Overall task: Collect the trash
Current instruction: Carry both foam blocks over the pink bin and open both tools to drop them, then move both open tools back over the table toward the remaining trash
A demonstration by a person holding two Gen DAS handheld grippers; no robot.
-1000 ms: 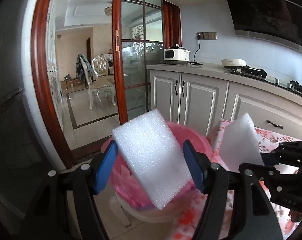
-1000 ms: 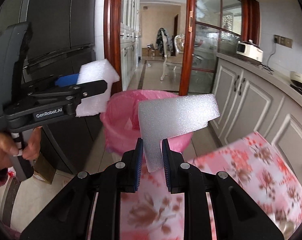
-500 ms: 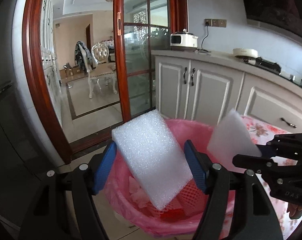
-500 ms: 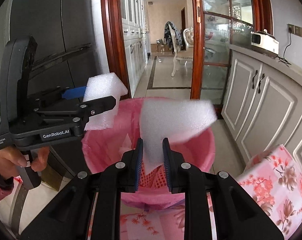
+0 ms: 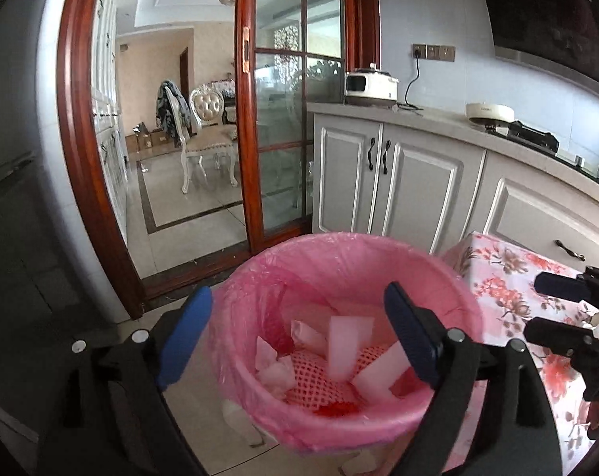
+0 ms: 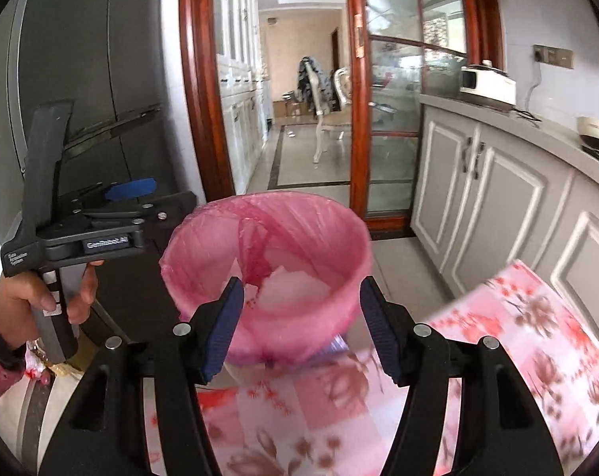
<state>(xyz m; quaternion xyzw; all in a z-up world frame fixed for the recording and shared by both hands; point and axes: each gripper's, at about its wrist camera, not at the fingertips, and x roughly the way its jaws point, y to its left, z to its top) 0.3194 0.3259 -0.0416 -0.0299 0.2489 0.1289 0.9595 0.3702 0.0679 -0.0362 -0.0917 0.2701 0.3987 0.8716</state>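
A bin lined with a pink bag [image 5: 339, 261] [image 6: 299, 214] stands on the kitchen floor. Inside lie white foam pieces [image 5: 349, 347] [image 6: 295, 287], crumpled tissues and a red net. My left gripper [image 5: 297, 335] hovers over the bin mouth, its jaws opening wide with nothing between them. My right gripper [image 6: 301, 331] faces the bin from the table side, its jaws opening too and empty. The left gripper also shows in the right wrist view at the left, held by a hand [image 6: 25, 301]. Part of the right gripper shows at the right edge of the left wrist view.
A table with a pink floral cloth [image 5: 509, 277] [image 6: 498, 337] stands right of the bin. Grey cabinets [image 5: 398, 182] and a counter with a cooker [image 5: 371, 87] run along the right. A wooden sliding door [image 5: 248, 119] stands behind the bin, a dark fridge [image 6: 93, 79] at left.
Both grippers opened and let go of their white foam pieces, which now lie in the bin. Each gripper has moved closer over the bin.
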